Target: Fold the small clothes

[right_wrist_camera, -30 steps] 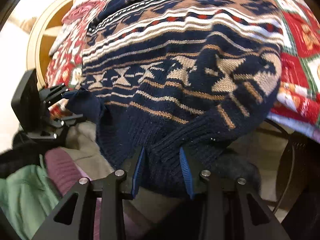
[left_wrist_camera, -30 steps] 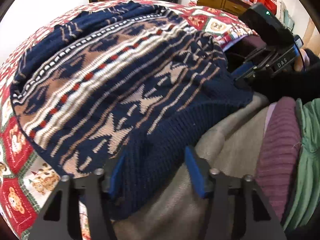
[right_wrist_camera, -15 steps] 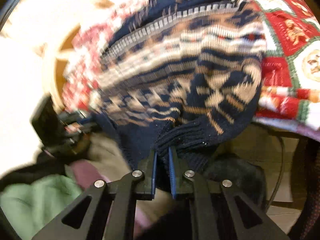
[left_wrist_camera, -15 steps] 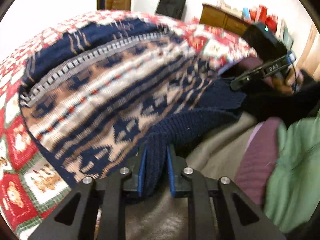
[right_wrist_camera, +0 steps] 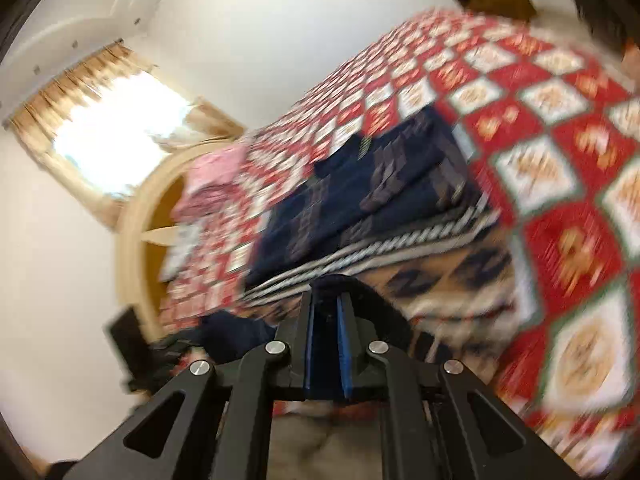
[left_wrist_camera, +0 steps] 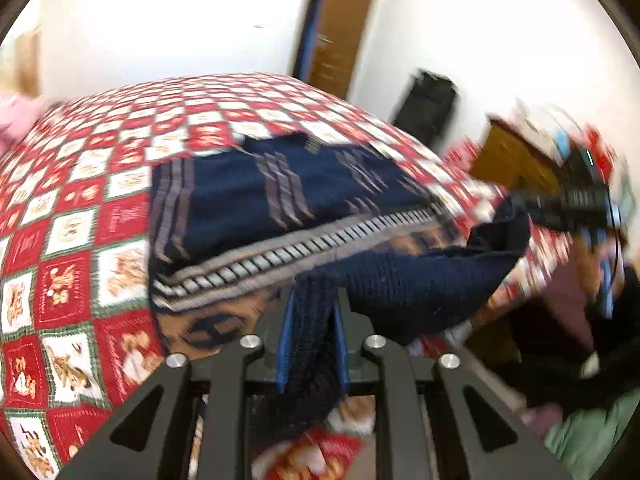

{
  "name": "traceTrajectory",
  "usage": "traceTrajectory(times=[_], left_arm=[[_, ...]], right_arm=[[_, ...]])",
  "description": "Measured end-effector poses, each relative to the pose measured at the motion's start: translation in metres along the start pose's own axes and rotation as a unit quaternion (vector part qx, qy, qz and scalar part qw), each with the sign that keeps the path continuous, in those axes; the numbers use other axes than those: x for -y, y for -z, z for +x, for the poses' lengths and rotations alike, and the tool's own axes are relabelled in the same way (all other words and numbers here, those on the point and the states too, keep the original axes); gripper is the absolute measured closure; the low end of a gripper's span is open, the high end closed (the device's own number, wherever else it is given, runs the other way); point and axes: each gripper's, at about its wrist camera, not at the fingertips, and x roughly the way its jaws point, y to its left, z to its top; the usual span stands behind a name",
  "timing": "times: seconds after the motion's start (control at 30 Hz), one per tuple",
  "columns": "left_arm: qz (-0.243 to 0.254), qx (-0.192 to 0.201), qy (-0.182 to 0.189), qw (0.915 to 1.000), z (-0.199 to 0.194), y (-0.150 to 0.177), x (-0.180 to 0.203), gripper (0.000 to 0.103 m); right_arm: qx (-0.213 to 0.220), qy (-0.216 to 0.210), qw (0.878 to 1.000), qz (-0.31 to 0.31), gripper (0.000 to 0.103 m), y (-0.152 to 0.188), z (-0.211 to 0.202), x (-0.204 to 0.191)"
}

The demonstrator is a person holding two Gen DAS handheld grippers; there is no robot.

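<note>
Both grippers, left (left_wrist_camera: 313, 334) and right (right_wrist_camera: 327, 354), clench the sweater (left_wrist_camera: 280, 196) hem at lower centre; carry both corners level over the quilt (left_wrist_camera: 72, 264) so edges align.

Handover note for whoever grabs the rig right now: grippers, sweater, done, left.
Left gripper: shut on the ribbed hem of the navy patterned sweater.
Right gripper: shut on the hem's other end.
Sweater: upper body lies flat on the red checkered quilt; the hem is lifted and stretched between the two grippers, above the patterned part.
Done: both hem corners gripped and raised, first fold begun.
Left: carry the hem toward the collar end, lay it down, release, then finish folding. Green garment at lower right looks unfolded. Both views are motion-blurred, so check the grips.
</note>
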Motion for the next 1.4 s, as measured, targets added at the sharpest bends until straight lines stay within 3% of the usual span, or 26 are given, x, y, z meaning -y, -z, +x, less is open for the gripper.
traceTrajectory(times=[0.13,0.23,0.3,0.33,0.37,0.47,0.6,0.67,0.83,0.9,0.97,1.07,1.13,1.27,1.33,1.4], left_arm=[[-0.061,0.009,-0.052,0.9967,0.025,-0.02,-0.032,0.091],[-0.09,-0.008,-0.088,0.9919,0.044,-0.018,-0.05,0.091],[-0.111,-0.015,-0.062,0.9917,0.046,-0.012,-0.056,0.091],[-0.111,-0.017,-0.055,0.9922,0.046,-0.008,-0.056,0.091],[-0.098,-0.02,-0.057,0.9933,0.044,-0.004,-0.052,0.088],[-0.068,-0.017,-0.055,0.9961,0.042,0.005,-0.039,0.076],[-0.046,-0.014,-0.059,0.9971,0.043,0.017,-0.024,0.044],[-0.049,-0.018,-0.067,0.9964,0.048,0.021,-0.023,0.038],[-0.055,-0.046,-0.07,0.9949,0.066,0.029,-0.021,0.038],[-0.051,-0.063,-0.085,0.9931,0.075,0.035,-0.021,0.038],[-0.061,-0.073,-0.084,0.9919,0.079,0.041,-0.024,0.038],[-0.064,-0.061,-0.09,0.9921,0.078,0.047,-0.022,0.037],[-0.055,-0.062,-0.096,0.9919,0.079,0.048,-0.018,0.04],[-0.067,-0.062,-0.087,0.992,0.078,0.048,-0.015,0.077],[-0.086,-0.063,-0.077,0.9913,0.078,0.049,-0.015,0.082],[-0.087,-0.062,-0.091,0.9901,0.077,0.049,-0.011,0.083]], right_arm=[[0.027,0.074,0.997,0.023,0.092,-0.018,0.02,0.028],[0.029,0.085,0.996,0.023,0.087,-0.019,0.028,0.044],[0.029,0.072,0.997,0.031,0.053,-0.014,0.023,0.05],[0.033,0.06,0.997,0.03,0.044,-0.008,0.018,0.051],[0.041,0.056,0.997,0.028,0.037,-0.003,0.014,0.052],[0.032,0.083,0.996,-0.008,0.037,0.008,0.021,0.047],[0.025,0.148,0.984,-0.094,0.038,0.02,0.047,0.032],[0.025,0.178,0.975,-0.13,0.038,0.025,0.063,0.027],[0.013,0.224,0.96,-0.169,0.047,0.033,0.093,0.03],[-0.004,0.23,0.958,-0.172,0.057,0.04,0.102,0.034],[-0.006,0.244,0.952,-0.182,0.058,0.047,0.105,0.035],[0.0,0.247,0.952,-0.179,0.072,0.051,0.102,0.038],[0.002,0.247,0.955,-0.163,0.09,0.049,0.1,0.042],[0.011,0.24,0.96,-0.146,0.095,0.049,0.093,0.047],[0.016,0.247,0.957,-0.153,0.095,0.051,0.094,0.042],[0.024,0.248,0.953,-0.174,0.096,0.055,0.093,0.035]])
